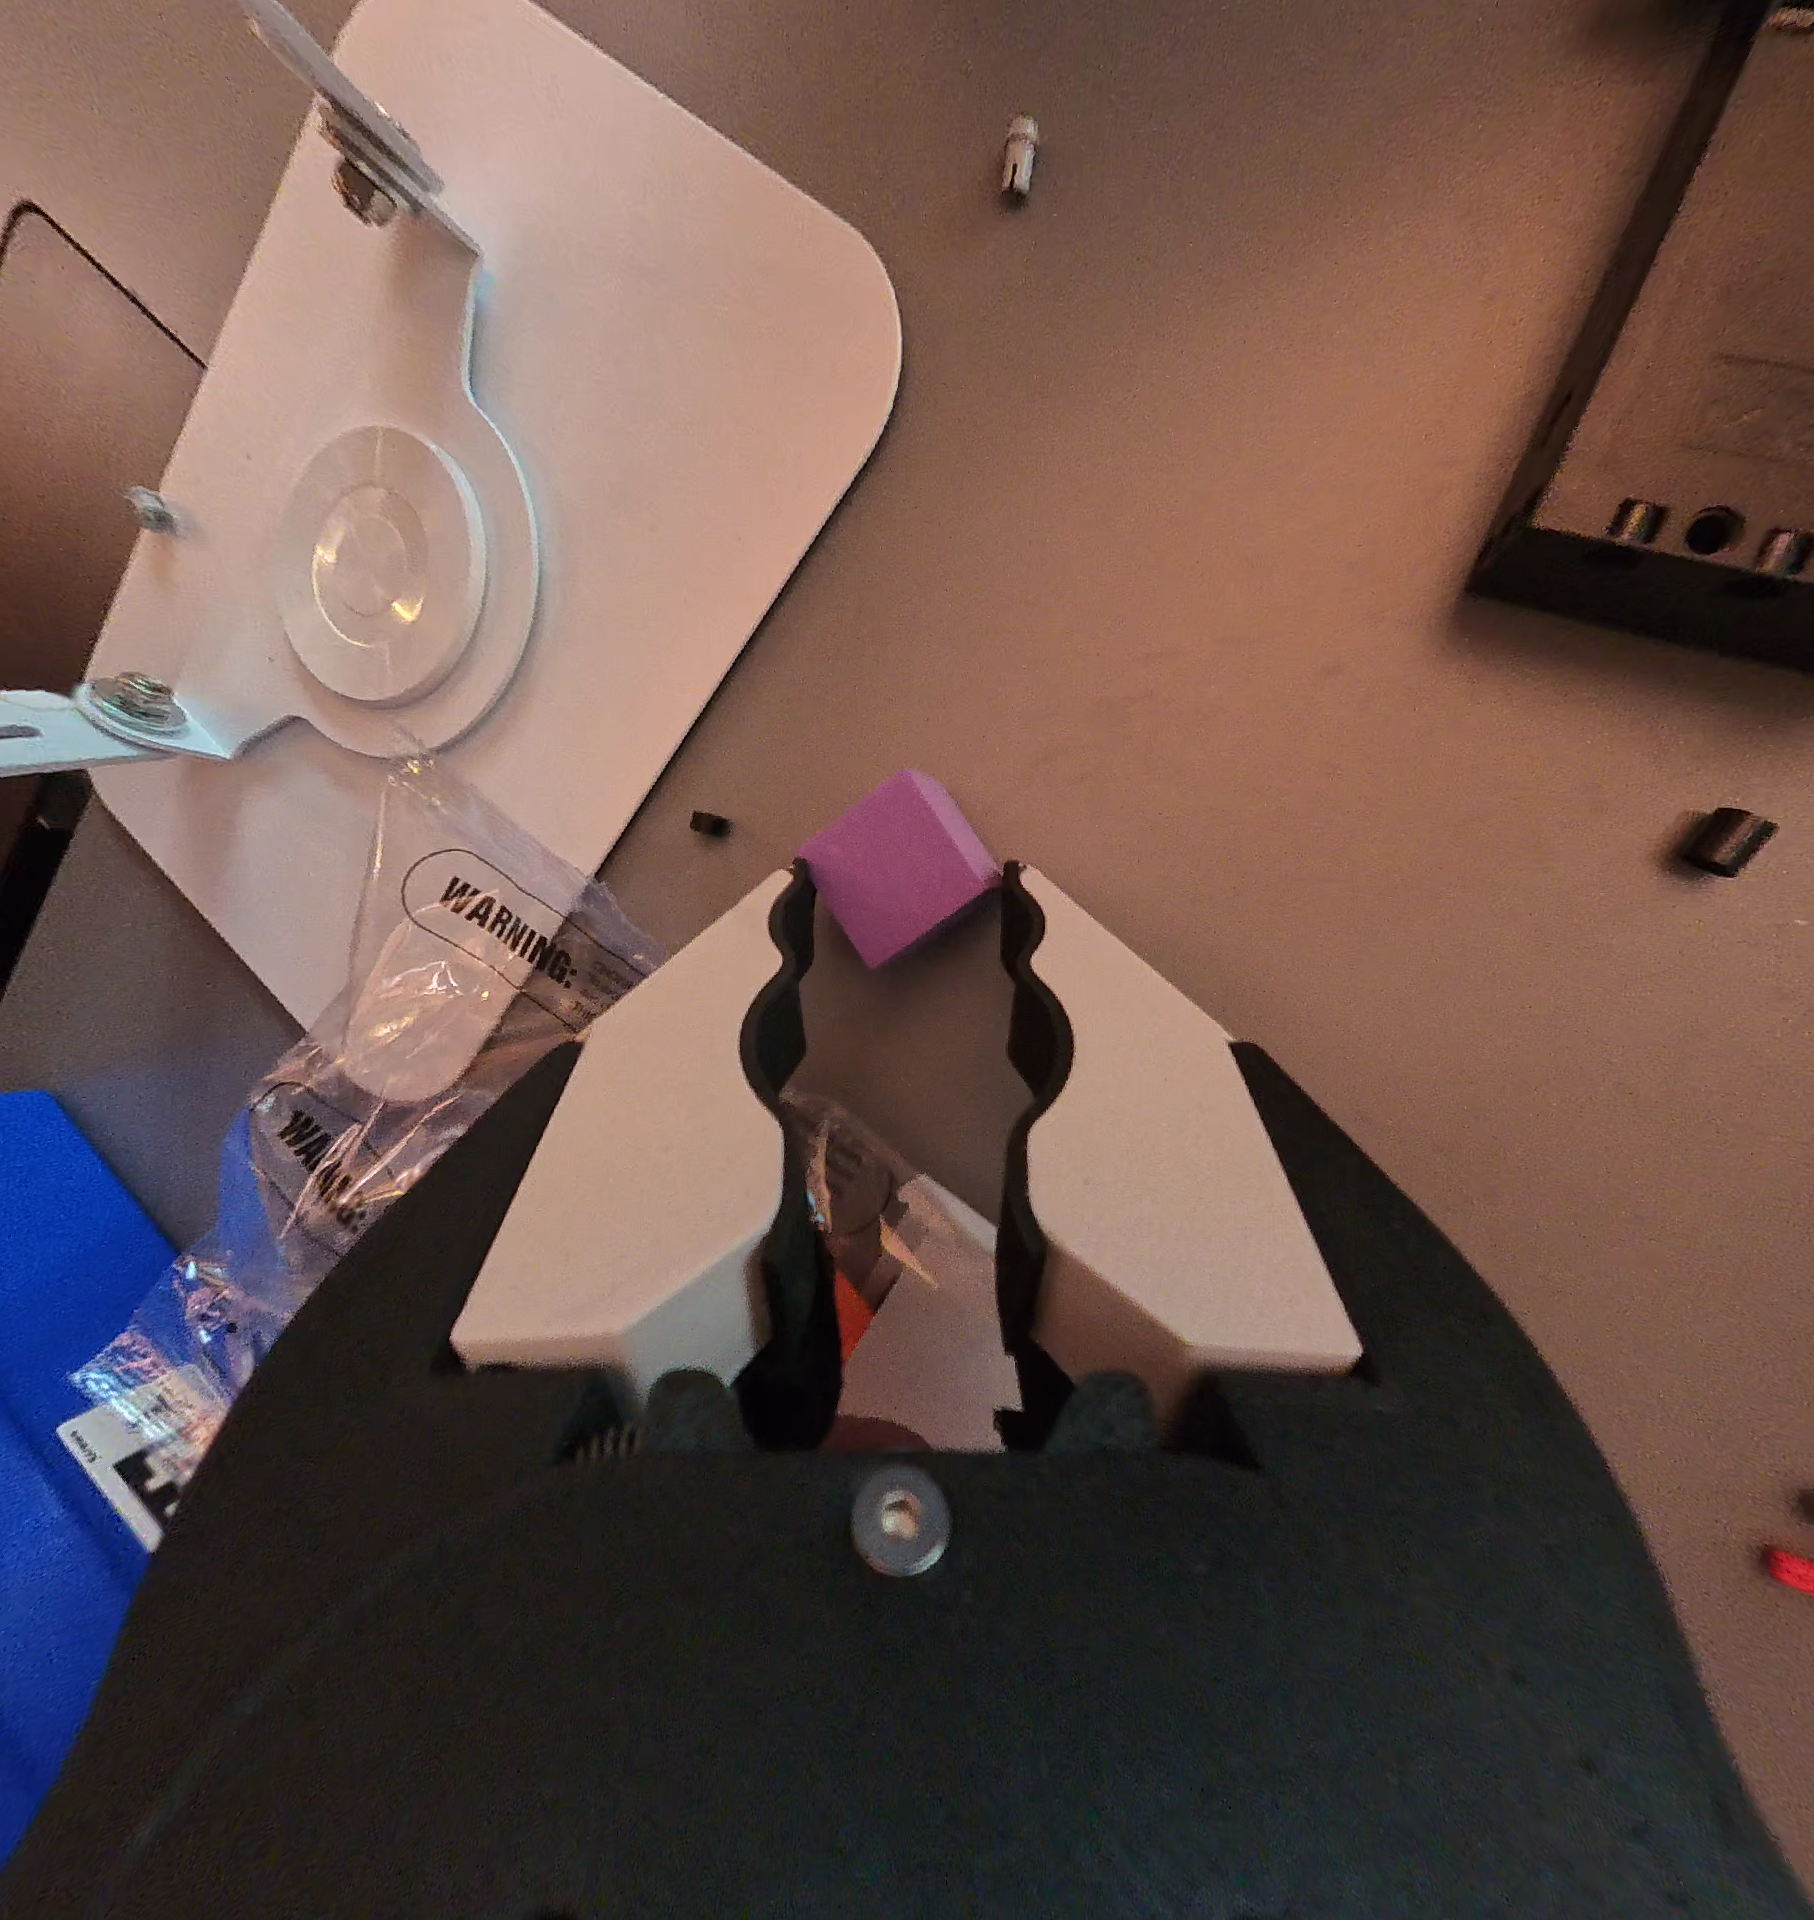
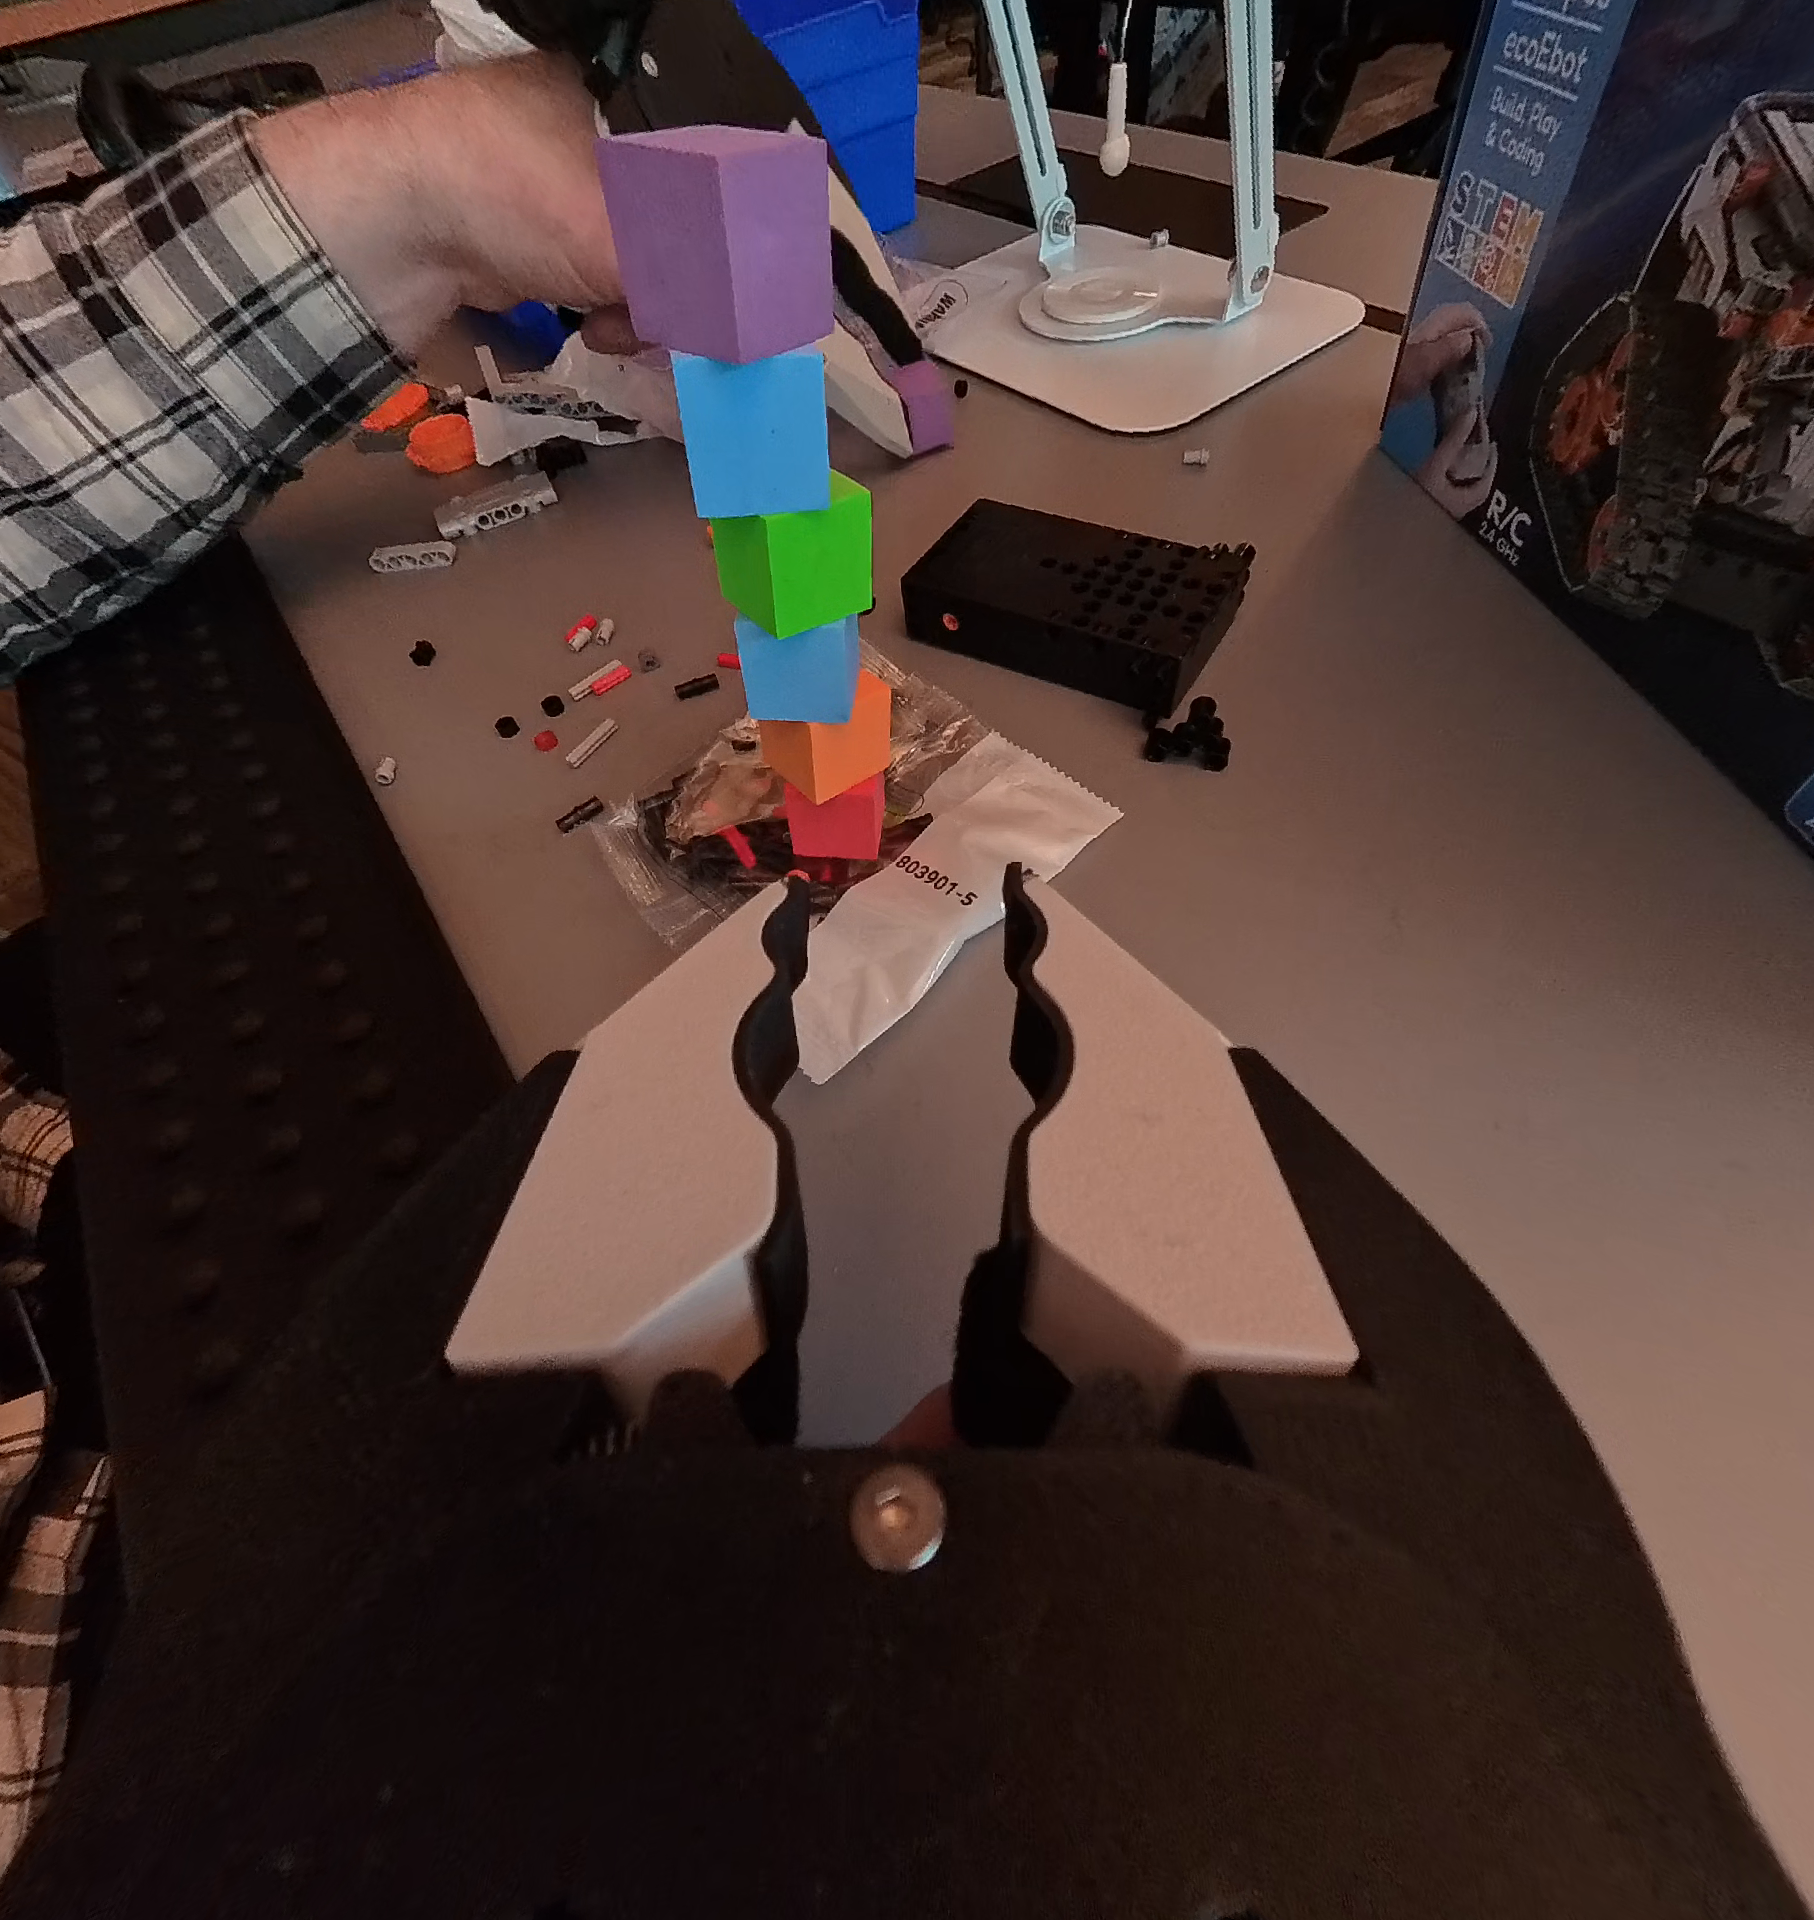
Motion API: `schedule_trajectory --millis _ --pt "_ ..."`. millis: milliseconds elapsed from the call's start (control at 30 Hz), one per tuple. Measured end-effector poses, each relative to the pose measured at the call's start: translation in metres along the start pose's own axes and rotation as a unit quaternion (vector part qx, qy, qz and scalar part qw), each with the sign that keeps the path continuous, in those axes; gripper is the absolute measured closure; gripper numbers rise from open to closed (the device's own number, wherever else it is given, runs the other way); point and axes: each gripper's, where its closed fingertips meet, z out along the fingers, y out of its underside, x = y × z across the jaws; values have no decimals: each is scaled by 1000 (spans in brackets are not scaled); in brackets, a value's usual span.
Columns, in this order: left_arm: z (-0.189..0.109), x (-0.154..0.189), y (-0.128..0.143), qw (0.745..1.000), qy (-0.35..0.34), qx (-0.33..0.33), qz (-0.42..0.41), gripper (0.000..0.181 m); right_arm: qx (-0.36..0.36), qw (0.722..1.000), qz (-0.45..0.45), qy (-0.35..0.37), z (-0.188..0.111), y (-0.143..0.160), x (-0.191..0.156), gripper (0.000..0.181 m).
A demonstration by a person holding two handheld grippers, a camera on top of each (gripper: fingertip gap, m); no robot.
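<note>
Left wrist view: the left gripper (image 1: 903, 883) has its jaws clamped on one purple cube (image 1: 898, 868) at the tips, over the grey desk (image 1: 1246, 520).

Right wrist view: the right gripper (image 2: 903, 894) has jaws apart, empty, before one leaning tower (image 2: 789, 499) of six cubes: purple, blue, green, blue, orange, red.

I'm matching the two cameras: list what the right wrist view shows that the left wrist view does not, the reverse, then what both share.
Only the right wrist view: a leaning stack of six cubes, purple on top and red at the bottom; a sleeved arm; a printed box; the right gripper, open and empty.

Only the left wrist view: a close look at the left gripper, its tips against a purple cube.

Both: that cube, the white base plate, the black block and the grey table.
</note>
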Motion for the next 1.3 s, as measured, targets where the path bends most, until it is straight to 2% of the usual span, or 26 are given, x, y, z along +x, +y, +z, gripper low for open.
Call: schedule_trajectory --millis 67,133,300,367,433,667,967,1300 --pt "-14 5 -12 1000 11 28 7 147 0 1000 -1 -1 0 -1 -1 144" --pt "-42 20 -35 996 42 77 21 147 0 1000 -2 -2 1 -1 -2 144" --pt "-147 88 -106 957 169 218 93 147 -9 1000 0 -2 5 4 -1 144" --pt "-179 116 -122 940 208 239 128 147 -11 1000 0 -1 6 5 -1 144" --pt "-195 139 -130 930 231 235 166 147 -10 1000 3 -1 6 5 0 144" --pt "-200 173 -140 920 263 201 208 146 -10 1000 6 -3 6 6 1 144" --pt "-186 181 -136 924 264 164 224 146 -8 1000 5 -6 6 6 1 144" --pt "-180 182 -135 926 262 157 223 145 -4 1000 3 -6 5 5 0 145"
